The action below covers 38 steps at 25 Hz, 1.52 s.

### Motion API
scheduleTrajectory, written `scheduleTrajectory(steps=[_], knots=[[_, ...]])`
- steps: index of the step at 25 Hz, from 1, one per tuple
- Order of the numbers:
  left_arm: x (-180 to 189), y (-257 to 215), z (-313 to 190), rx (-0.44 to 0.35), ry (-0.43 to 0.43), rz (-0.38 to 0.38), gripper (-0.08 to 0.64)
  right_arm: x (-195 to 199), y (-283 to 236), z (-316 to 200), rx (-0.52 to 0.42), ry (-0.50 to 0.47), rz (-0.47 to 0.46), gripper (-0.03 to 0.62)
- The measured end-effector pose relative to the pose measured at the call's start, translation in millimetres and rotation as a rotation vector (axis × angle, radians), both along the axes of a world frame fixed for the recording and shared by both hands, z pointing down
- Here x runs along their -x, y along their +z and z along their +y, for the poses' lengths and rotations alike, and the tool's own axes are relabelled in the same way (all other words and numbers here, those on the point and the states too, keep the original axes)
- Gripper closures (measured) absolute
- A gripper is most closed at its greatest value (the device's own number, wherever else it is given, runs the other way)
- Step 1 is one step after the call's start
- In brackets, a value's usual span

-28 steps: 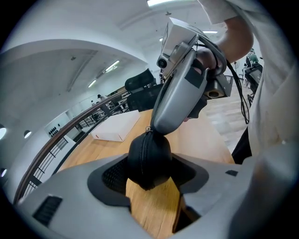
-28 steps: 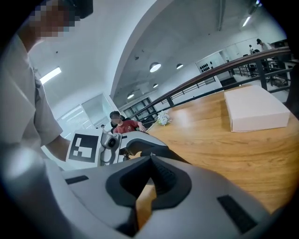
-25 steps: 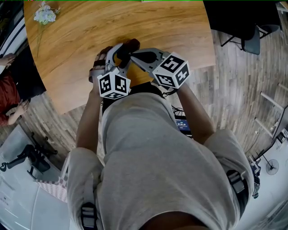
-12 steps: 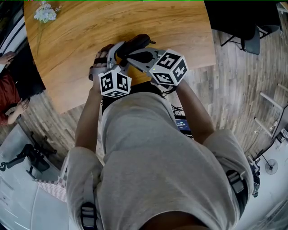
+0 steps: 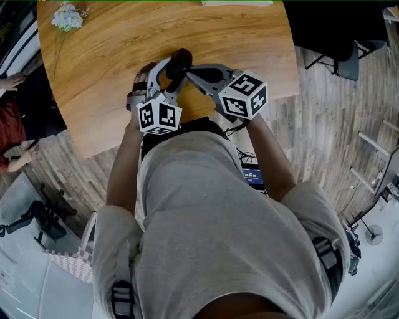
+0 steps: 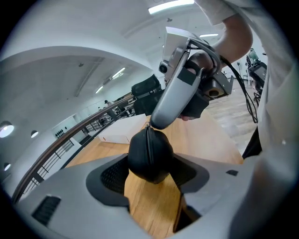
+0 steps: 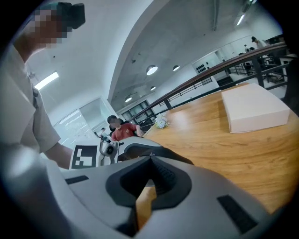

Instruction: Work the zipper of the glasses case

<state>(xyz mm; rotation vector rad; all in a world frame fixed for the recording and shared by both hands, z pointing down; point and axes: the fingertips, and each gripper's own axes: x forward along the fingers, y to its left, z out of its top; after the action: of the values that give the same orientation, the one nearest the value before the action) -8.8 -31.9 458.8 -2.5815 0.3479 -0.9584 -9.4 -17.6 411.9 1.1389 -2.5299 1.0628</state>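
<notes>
The black glasses case [image 6: 149, 156] hangs above the wooden table [image 5: 112, 56], close to its near edge. My left gripper [image 6: 149, 169] is shut on it, one pad on each side of its rounded end. The zipper seam runs up the middle of the case towards my right gripper [image 6: 152, 125]. That gripper is shut on the zipper pull at the top of the seam. In the head view the case [image 5: 179, 62] sits between the left gripper [image 5: 169, 67] and the tip of the right gripper [image 5: 189, 70]. In the right gripper view its jaws [image 7: 150, 161] meet tip to tip.
A white box [image 7: 254, 109] lies on the far side of the table, and a small bunch of flowers [image 5: 65, 17] lies near the far left corner. A person in red [image 7: 122, 131] sits beyond the table's left edge. A dark chair [image 5: 346, 53] stands on the floor at the right.
The right gripper drifted a little left, then back right, still closed at the zipper. The case swung briefly with it. The left gripper stayed in place on the case.
</notes>
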Motion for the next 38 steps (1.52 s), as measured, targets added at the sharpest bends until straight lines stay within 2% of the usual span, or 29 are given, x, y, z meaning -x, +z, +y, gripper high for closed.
scheduleTrajectory(steps=[5, 10, 15, 18, 23, 26, 29, 33, 36, 38], knots=[[24, 18, -14, 0.096, -0.096, -0.019, 0.288, -10, -2, -18, -0.052, 0.180, 0.060, 0.568], [73, 34, -33, 0.152, -0.218, -0.048, 0.290, 23, 1, -29, -0.092, 0.217, 0.103, 0.568], [133, 48, -47, 0.173, -0.338, -0.102, 0.296, 65, 46, -40, 0.005, 0.272, 0.126, 0.568], [159, 49, -56, 0.204, -0.431, -0.071, 0.345, 82, 79, -53, 0.057, 0.307, 0.148, 0.568], [174, 52, -65, 0.276, -0.545, 0.018, 0.396, 98, 107, -78, 0.061, 0.324, 0.212, 0.568], [178, 55, -70, 0.317, -0.585, 0.054, 0.401, 102, 108, -91, 0.040, 0.311, 0.247, 0.568], [174, 54, -72, 0.361, -0.615, 0.111, 0.416, 105, 107, -91, 0.034, 0.237, 0.291, 0.566], [167, 56, -69, 0.452, -0.695, 0.197, 0.451, 100, 108, -80, 0.030, 0.165, 0.317, 0.554], [160, 55, -66, 0.469, -0.744, 0.232, 0.473, 93, 107, -68, 0.036, 0.123, 0.320, 0.444], [154, 51, -63, 0.459, -0.770, 0.250, 0.497, 84, 104, -58, 0.024, 0.111, 0.330, 0.439]])
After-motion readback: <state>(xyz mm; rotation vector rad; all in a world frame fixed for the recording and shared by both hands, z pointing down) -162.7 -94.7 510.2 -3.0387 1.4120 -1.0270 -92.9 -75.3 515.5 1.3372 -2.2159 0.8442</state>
